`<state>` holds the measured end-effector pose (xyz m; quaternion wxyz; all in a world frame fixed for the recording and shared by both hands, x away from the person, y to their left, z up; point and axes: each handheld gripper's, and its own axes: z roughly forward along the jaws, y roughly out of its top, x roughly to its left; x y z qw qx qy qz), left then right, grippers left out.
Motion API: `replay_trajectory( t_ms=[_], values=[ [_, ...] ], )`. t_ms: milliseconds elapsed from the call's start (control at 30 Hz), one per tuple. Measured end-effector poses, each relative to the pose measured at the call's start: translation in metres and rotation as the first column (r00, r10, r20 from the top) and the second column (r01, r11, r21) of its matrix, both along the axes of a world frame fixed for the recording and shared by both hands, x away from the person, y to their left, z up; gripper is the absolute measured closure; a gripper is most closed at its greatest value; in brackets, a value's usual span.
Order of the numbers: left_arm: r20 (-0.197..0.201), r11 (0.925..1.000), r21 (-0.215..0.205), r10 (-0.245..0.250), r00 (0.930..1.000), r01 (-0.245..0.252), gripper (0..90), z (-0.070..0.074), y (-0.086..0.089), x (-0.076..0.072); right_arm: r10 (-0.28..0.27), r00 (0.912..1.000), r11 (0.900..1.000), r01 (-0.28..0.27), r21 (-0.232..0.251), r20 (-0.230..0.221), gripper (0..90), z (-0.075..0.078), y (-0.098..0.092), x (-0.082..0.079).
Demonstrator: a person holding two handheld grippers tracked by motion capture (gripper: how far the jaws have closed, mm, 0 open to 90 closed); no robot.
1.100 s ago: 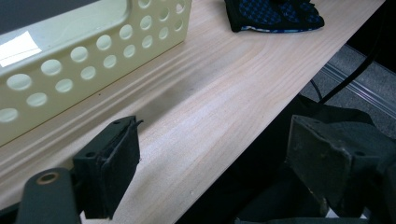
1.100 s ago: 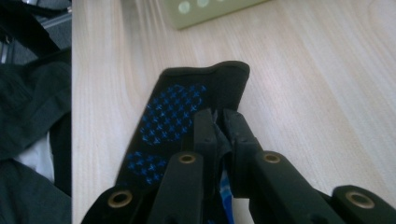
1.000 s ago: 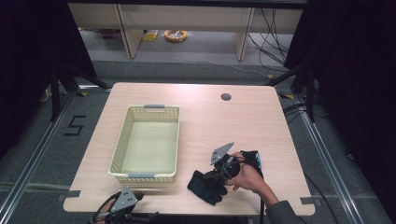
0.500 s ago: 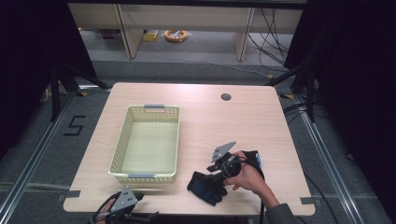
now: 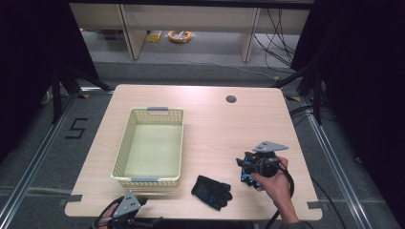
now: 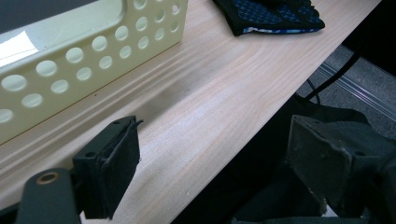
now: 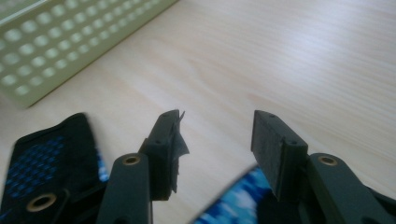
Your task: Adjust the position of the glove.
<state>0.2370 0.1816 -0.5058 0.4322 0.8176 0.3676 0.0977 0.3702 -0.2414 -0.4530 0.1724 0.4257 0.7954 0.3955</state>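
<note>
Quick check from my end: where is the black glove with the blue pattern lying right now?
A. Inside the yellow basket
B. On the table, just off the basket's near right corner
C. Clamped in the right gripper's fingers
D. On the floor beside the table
B: the high view shows the black glove flat on the table, outside the yellow basket, while the right gripper stands open with nothing between its fingers.

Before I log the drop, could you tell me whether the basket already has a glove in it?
No, the basket holds nothing, and the black glove lies on the table beside it.
</note>
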Motion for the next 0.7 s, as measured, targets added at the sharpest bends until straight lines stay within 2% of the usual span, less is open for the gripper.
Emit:
replay_trajectory(
  t_ms=[33,67,100,133,167,233,267,300,333,400,433,500,567,600,633,667,700],
  values=[
    [0.000,0.9999,0.015,-0.007,1.0000,0.007,16.9,0.000,0.001,0.000,-0.049,0.9988,0.999,0.050,0.019,-0.007,53.9,0.001,-0.003,-0.003],
    [-0.005,0.9998,0.017,-0.013,0.9999,0.013,16.8,0.000,0.001,0.000,-0.070,0.9973,0.998,0.070,-0.005,0.023,53.9,0.003,-0.012,-0.002],
    [-0.005,0.9998,0.017,-0.013,0.9999,0.013,16.9,0.000,0.001,0.000,-0.070,0.9973,0.998,0.070,-0.005,0.023,53.9,0.003,-0.012,-0.002],
    [-0.008,0.9990,0.040,-0.018,0.9998,0.018,16.9,0.001,0.002,0.001,-0.133,0.9909,0.991,0.133,0.032,0.018,54.0,0.002,-0.021,-0.004],
    [-0.008,0.9989,0.043,-0.020,0.9998,0.020,16.9,0.001,0.002,0.001,-0.147,0.9888,0.989,0.147,0.030,0.024,54.0,0.001,-0.025,-0.004],
    [0.001,0.9999,0.014,-0.006,1.0000,0.006,16.8,0.000,0.000,0.000,-0.156,0.9877,0.988,0.156,0.010,0.017,53.8,-0.004,-0.032,-0.003],
    [0.001,0.9999,0.014,-0.006,1.0000,0.006,16.8,0.000,0.000,0.000,-0.197,0.9800,0.980,0.198,0.029,-0.025,53.5,-0.006,-0.032,-0.006],
    [-0.004,0.9998,0.016,-0.010,0.9999,0.010,16.8,0.001,0.001,0.000,-0.194,0.9808,0.981,0.194,0.008,-0.019,52.5,-0.010,-0.035,-0.005],
    [-0.002,0.9999,0.013,-0.009,1.0000,0.009,16.8,0.001,0.001,0.000,-0.211,0.9762,0.977,0.212,0.015,-0.050,52.4,-0.010,-0.035,-0.006],
    [-0.001,1.0000,-0.006,0.001,1.0000,-0.001,16.8,0.000,0.000,0.000,-0.224,0.9737,0.974,0.225,0.011,-0.040,52.4,-0.016,-0.038,-0.006],
    [0.002,1.0000,-0.007,0.003,1.0000,-0.003,16.8,0.000,0.000,0.000,-0.217,0.9752,0.976,0.217,-0.011,-0.044,52.5,-0.017,-0.042,-0.005],
    [0.000,1.0000,-0.008,0.002,1.0000,-0.002,16.8,0.000,0.000,0.000,-0.228,0.9728,0.974,0.227,-0.020,-0.042,52.5,-0.019,-0.044,-0.005],
    [-0.005,1.0000,-0.004,0.000,1.0000,0.000,16.8,0.000,0.000,0.000,-0.270,0.9604,0.963,0.270,-0.006,-0.070,52.0,-0.022,-0.046,-0.007],
    [-0.004,1.0000,-0.003,0.000,1.0000,0.000,16.8,0.000,0.000,0.000,-0.265,0.9633,0.964,0.264,-0.025,-0.046,51.9,-0.024,-0.049,-0.006],
    [-0.005,1.0000,-0.001,-0.001,1.0000,0.001,16.8,0.000,0.000,0.000,-0.256,0.9643,0.967,0.256,-0.016,-0.066,51.6,-0.024,-0.051,-0.007],
    [-0.002,0.9999,0.014,-0.008,1.0000,0.008,16.8,0.001,0.001,0.000,-0.259,0.9637,0.966,0.258,-0.026,-0.065,51.6,-0.025,-0.052,-0.006],
    [-0.003,0.9999,0.014,-0.008,1.0000,0.008,16.8,0.001,0.001,0.000,-0.258,0.9633,0.966,0.258,-0.014,-0.073,51.5,-0.027,-0.052,-0.006]
  ],
)
